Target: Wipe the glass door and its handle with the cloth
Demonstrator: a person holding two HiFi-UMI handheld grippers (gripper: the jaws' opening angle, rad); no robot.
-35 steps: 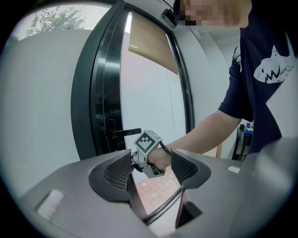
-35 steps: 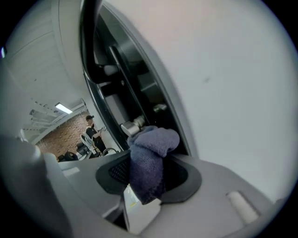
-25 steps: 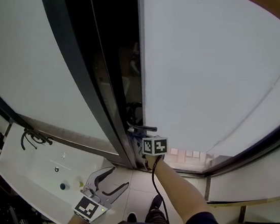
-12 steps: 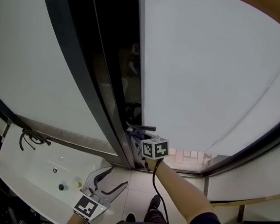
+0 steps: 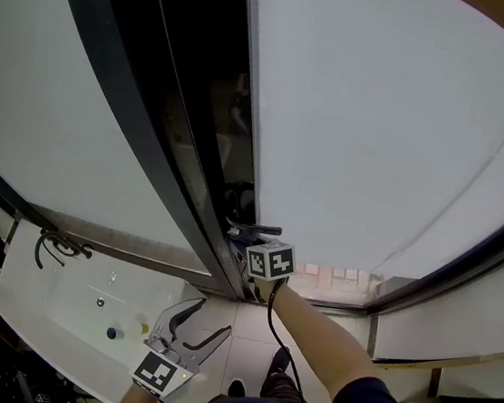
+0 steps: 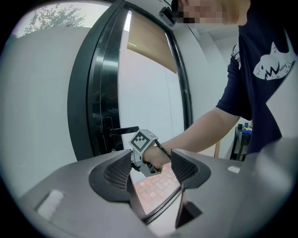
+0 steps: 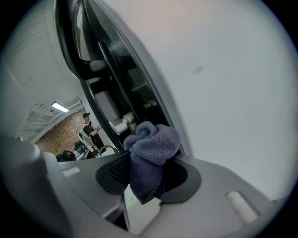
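Head view: arm (image 5: 318, 329) outstretched; right hand-held gripper (image 7: 148, 173) clamps cloth (image 7: 152, 142)

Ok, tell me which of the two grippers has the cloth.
The right gripper: its jaws are shut on the purple-blue cloth, up by the door handle. The left gripper hangs back from the door, jaws apart with nothing between them.

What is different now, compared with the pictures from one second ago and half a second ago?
The right gripper, shut on the cloth, shifted a little to the left, toward the dark door frame, and remains just below the handle. Nothing was taken hold of or let go. The left gripper stayed low, open and empty.
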